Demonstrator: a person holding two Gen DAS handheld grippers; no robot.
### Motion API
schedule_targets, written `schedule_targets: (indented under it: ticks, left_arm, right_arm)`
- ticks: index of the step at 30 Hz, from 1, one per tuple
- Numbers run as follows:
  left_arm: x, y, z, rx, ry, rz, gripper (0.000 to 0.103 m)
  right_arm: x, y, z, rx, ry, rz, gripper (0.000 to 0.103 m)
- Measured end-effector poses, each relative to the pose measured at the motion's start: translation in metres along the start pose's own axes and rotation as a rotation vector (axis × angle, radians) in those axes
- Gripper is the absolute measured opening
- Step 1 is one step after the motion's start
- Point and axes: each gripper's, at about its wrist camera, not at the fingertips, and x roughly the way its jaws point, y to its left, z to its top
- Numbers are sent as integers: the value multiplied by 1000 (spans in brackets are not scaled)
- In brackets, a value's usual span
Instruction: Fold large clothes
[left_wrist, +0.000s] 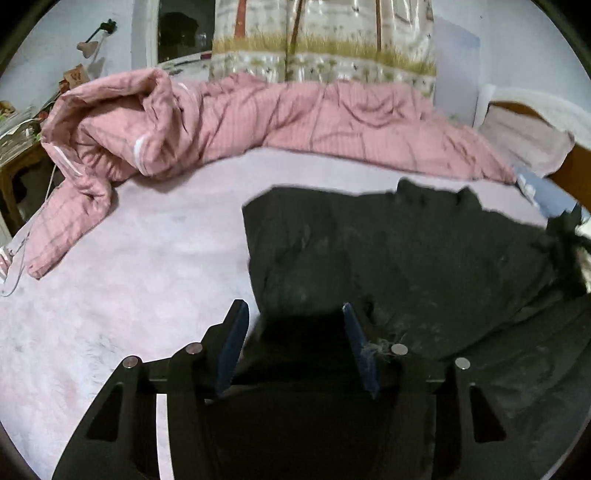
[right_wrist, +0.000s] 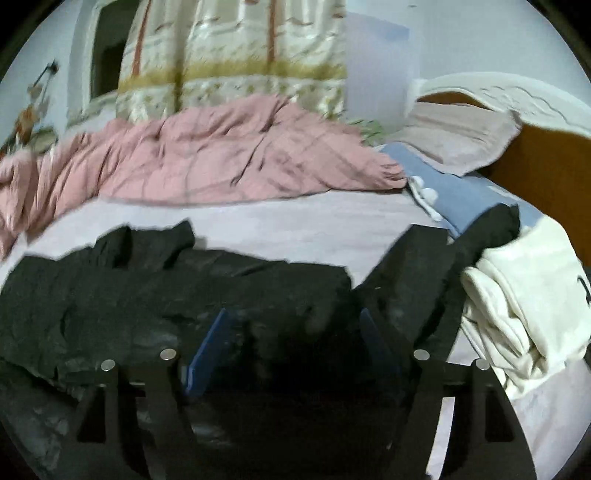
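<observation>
A large black garment (left_wrist: 406, 243) lies spread on the pale pink bed sheet (left_wrist: 129, 266); it also shows in the right wrist view (right_wrist: 184, 280). My left gripper (left_wrist: 293, 314) is open, its jaws wide apart over the garment's near left edge, with dark cloth between them. My right gripper (right_wrist: 293, 321) is open too, jaws wide apart over the garment's near right part, cloth lying between the blue pads (right_wrist: 207, 350). Whether either pad touches the cloth I cannot tell.
A rumpled pink quilt (left_wrist: 258, 122) lies along the far side of the bed. A blue cloth (right_wrist: 454, 192), another black piece (right_wrist: 443, 258) and a white garment (right_wrist: 524, 302) sit at the right. A wooden headboard (right_wrist: 546, 173) stands at far right, a cluttered side table (left_wrist: 14, 147) at left.
</observation>
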Motion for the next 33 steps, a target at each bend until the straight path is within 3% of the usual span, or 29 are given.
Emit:
schedule_targets:
  ticks: [4,8,10,11,14,16,20,27,33]
  left_arm:
    - [12,-5,-6,0,14,51,53]
    - [19,-3,-8,-8,35,64,53]
    - [22,0,-8,-19,49,62,54]
    - [24,1,-8,-26,58,62,55]
    - [29,4,-9,-42,80,65,58]
    - [30,4,-9,-45,85,64,59]
    - [37,2,-11,-31,112,122,70]
    - [37,3,-12,-33,113,120,71]
    - [33,5,-10,-37,86,105,70]
  right_arm:
    - [-5,-18,-1,50,10,66,77]
    - [2,-17,-3,90,60,237,76]
    - [9,-6,-6,46,102,284,53]
    - [15,1,-8,13,127,273,38]
    - [43,14,-20,-37,244,193,36]
    - [58,15,-28,-35,305,186,36]
    - [64,12,-32,-11,310,190,36]
    - [59,19,-36,-89,304,124,37]
    - [53,16,-39,-86,299,129,37]
